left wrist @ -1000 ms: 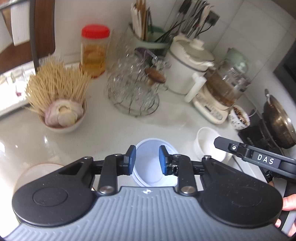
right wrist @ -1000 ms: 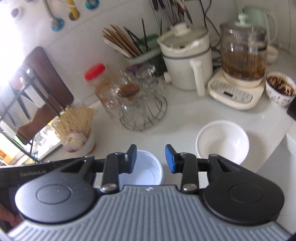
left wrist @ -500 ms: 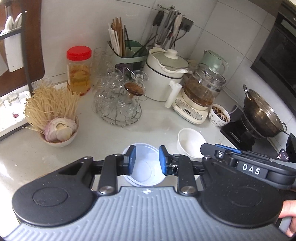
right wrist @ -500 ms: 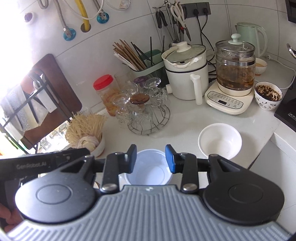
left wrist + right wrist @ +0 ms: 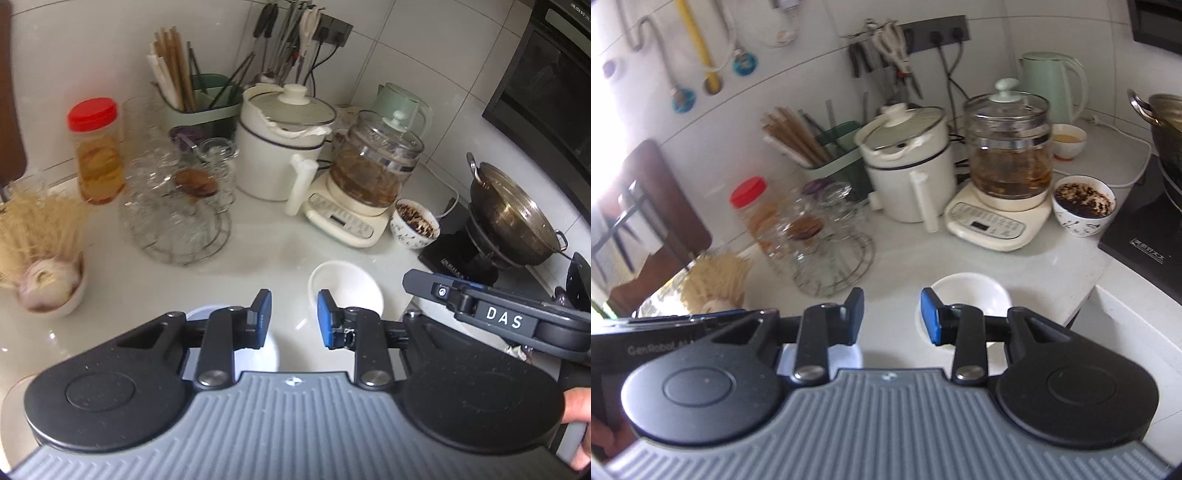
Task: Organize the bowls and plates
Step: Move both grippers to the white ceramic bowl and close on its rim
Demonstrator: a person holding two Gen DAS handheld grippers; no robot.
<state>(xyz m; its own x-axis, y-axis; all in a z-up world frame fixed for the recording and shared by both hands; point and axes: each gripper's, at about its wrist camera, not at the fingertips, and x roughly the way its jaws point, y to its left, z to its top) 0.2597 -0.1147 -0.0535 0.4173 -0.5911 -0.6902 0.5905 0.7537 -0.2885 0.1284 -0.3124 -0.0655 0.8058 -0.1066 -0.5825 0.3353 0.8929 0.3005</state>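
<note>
Daylight enters at the left edge of the right wrist view, overexposing that area to white. The tabletop (image 5: 258,251) shows soft glare at the left wrist view's lower left. Both views show motion blur, strongest on the glass rack (image 5: 820,236). Fisheye distortion curves the tile lines (image 5: 406,48) toward the frame edges.

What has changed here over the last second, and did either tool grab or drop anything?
Both views pulled back and swung right: the pale blue bowl slid from between the left gripper's fingers to lower left, and the white bowl now sits just ahead. The right gripper shows the same shift. Nothing was grabbed or let go; both grippers remain open and empty, and the bowls, glass rack and kettle stayed put.
</note>
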